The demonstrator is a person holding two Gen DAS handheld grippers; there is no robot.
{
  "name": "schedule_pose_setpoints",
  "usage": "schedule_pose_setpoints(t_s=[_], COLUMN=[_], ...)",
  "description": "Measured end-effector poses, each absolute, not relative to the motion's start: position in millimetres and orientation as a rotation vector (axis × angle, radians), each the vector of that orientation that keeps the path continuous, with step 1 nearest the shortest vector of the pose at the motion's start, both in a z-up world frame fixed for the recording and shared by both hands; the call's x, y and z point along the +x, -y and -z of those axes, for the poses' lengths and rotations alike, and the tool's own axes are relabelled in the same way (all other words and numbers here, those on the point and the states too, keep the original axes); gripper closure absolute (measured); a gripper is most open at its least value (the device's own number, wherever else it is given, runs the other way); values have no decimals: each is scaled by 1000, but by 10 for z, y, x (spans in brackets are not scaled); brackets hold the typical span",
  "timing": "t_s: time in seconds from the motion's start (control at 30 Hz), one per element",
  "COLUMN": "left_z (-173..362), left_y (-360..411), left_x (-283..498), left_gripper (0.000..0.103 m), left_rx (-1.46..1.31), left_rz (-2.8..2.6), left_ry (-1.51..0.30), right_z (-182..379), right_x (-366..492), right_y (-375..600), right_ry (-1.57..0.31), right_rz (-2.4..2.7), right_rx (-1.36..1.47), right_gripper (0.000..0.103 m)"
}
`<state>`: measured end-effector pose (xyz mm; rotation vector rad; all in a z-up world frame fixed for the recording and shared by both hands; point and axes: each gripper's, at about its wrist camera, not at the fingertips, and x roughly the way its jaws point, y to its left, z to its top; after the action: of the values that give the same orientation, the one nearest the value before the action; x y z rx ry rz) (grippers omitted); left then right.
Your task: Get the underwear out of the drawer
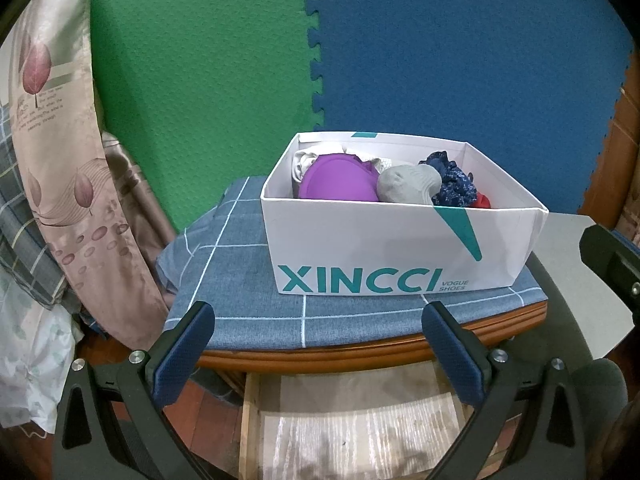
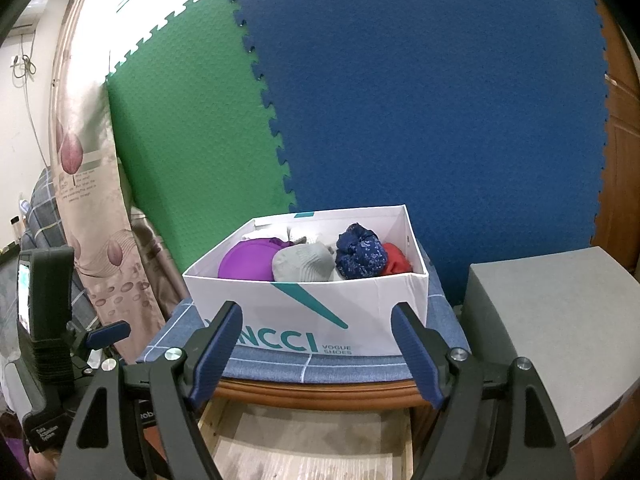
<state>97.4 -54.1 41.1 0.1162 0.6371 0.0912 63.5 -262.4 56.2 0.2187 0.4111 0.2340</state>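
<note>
A white shoe box (image 1: 400, 248) (image 2: 304, 316) with teal lettering stands on a blue checked cloth atop a wooden cabinet. Inside lie a purple garment (image 1: 340, 180) (image 2: 246, 264), a grey one (image 1: 404, 182) (image 2: 304, 266), a dark blue patterned one (image 1: 452, 182) (image 2: 360, 254) and a red one (image 1: 482, 201) (image 2: 396, 262). Below the cabinet top, a wooden drawer (image 1: 360, 424) (image 2: 308, 444) is pulled out, its pale bottom bare where visible. My left gripper (image 1: 320, 352) (image 2: 108, 334) hovers open above the drawer. My right gripper (image 2: 320, 356) is open too, nothing between its fingers.
Green and blue foam mats (image 1: 280, 60) (image 2: 360, 100) cover the wall behind. A floral curtain (image 1: 76, 184) (image 2: 88, 208) hangs at the left. A grey block (image 2: 552, 320) sits right of the box. The right gripper's body (image 1: 612, 260) shows at the right edge.
</note>
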Motion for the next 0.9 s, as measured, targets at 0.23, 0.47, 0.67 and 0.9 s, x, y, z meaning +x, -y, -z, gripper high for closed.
schedule_pose_setpoints(t_s=[0.23, 0.47, 0.67, 0.9], left_z=[-411, -415, -413, -425], left_y=[541, 540, 522, 442], left_x=[981, 988, 970, 980], left_gripper=[0, 0, 0, 2], left_rx=[116, 116, 122, 122], left_rz=[-92, -91, -96, -100], left_ry=[-639, -640, -606, -593], right_z=[-558, -536, -531, -515], right_x=[633, 621, 636, 639], right_y=[2623, 2628, 2633, 2752], right_ry=[-412, -415, -416, -415], right_rz=[-234, -235, -234, -211], right_rx=[220, 223, 223, 216], right_gripper=[24, 24, 24, 24])
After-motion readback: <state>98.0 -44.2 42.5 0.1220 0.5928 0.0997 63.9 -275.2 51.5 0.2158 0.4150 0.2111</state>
